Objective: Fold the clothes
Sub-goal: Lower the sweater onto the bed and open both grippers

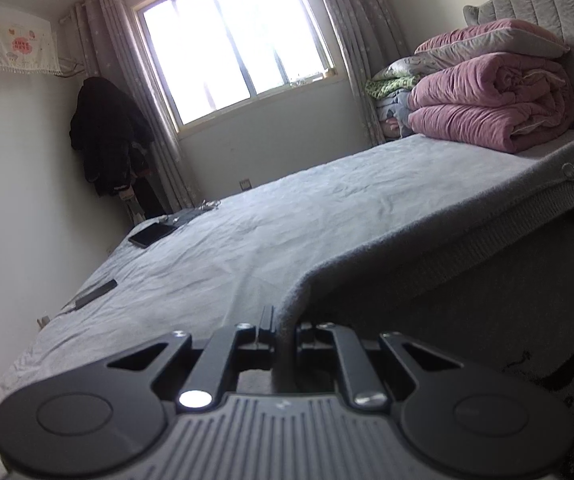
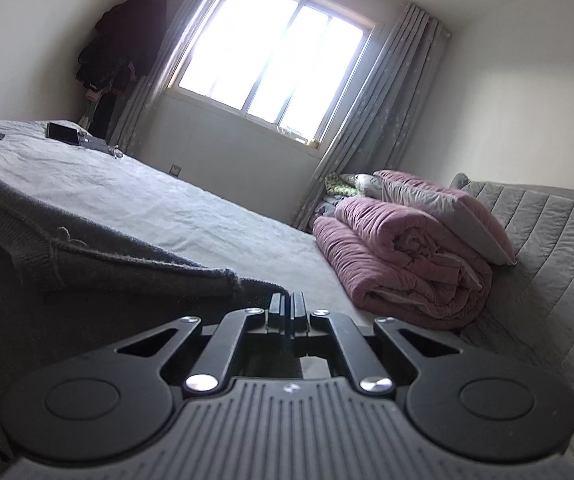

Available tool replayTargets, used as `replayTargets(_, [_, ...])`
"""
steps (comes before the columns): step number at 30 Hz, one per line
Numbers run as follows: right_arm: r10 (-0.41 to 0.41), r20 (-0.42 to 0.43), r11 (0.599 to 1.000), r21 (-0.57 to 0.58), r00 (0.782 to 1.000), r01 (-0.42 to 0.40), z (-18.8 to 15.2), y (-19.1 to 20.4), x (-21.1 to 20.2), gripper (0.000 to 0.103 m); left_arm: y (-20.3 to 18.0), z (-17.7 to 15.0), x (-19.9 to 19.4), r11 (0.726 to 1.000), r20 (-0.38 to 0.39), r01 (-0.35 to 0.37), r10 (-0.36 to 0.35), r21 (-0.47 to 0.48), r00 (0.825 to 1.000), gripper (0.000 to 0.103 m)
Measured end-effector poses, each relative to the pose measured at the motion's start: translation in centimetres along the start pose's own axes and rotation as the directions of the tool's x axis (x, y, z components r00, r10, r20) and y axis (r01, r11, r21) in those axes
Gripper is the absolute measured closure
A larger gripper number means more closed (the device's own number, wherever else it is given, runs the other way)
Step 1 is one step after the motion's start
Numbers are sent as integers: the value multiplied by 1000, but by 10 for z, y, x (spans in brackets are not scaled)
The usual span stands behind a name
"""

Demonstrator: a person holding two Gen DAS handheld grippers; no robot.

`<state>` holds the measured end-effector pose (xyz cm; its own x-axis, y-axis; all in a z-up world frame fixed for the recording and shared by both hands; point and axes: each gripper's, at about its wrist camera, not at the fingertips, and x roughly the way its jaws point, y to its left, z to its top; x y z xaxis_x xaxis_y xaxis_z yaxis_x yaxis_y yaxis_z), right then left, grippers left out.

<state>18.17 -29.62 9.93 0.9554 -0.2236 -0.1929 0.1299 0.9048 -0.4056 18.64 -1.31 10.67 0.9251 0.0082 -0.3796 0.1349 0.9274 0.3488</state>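
Left gripper [image 1: 283, 320] was clamped on the edge of a grey knit sweater [image 1: 427, 240], fingers pinched together with the fabric between them. Right gripper [image 2: 287, 304] was likewise pinched tight on the other end of that sweater [image 2: 107, 256], near a frayed corner. Sweater was lifted above the bed [image 1: 247, 220], stretched between the two grippers, ribbed hem showing along the hanging side. Bed had a wrinkled grey sheet. At the head end of the bed sat a folded pink quilt [image 2: 403, 264] with a pillow [image 2: 447, 216] on top, against a padded grey headboard [image 2: 547, 248]. At the far corner of the bed lay a dark tablet [image 1: 151, 235]. Beyond the bed: bright window [image 2: 271, 68], grey curtains [image 2: 383, 120], dark clothes hanging [image 1: 107, 140] in the corner.
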Motion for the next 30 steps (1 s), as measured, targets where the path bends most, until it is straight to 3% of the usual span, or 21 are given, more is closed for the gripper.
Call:
replayTargets(4, [21, -99, 1000, 3, 995, -21, -12, 22, 23, 102, -5, -17, 28, 999, -74, 1, 1, 35, 997, 94])
replayTargets(8, [19, -171, 1000, 23, 985, -15, -26, 31, 35, 102, -11, -26, 45, 997, -97, 11, -3, 79, 995, 93])
replayTargets(14, [-66, -152, 997, 37, 986, 72, -18, 23, 29, 103, -32, -6, 62, 988, -65, -2, 12, 154, 998, 93])
replayTargets(20, [-24, -226, 998, 54, 974, 37, -34, 29, 44, 102, -50, -7, 87, 976, -89, -37, 58, 216, 994, 91])
replayTargets(21, [-17, -239, 998, 57, 971, 31, -37, 30, 47, 102, -50, -11, 90, 975, -108, -36, 61, 218, 992, 87])
replayTargets(23, [-3, -263, 998, 63, 965, 20, -43, 32, 52, 102, -48, -17, 96, 977, -141, -35, 66, 211, 988, 67])
replayTargets(24, [4, -275, 998, 66, 961, 15, -45, 33, 54, 102, -40, -18, 95, 983, -146, -38, 65, 178, 987, 56])
replayTargets(26, [18, -299, 997, 73, 954, 4, -51, 35, 59, 102, -23, -20, 93, 993, -156, -44, 61, 112, 986, 44])
replayTargets(27, [25, -311, 997, 76, 950, -2, -54, 36, 62, 101, -14, -21, 92, 996, -162, -45, 56, 73, 985, 30])
replayTargets(28, [33, -322, 997, 80, 946, -7, -56, 37, 64, 100, -2, -22, 90, 999, -171, -41, 44, 19, 984, 24])
replayTargets(29, [40, -334, 996, 85, 942, -12, -59, 38, 66, 90, 8, -24, 88, 999, -179, -36, 30, -28, 983, 24])
replayTargets(30, [49, -339, 995, 102, 940, -15, -60, 34, 64, 88, 17, -27, 84, 998, -189, -29, 17, -57, 982, 24])
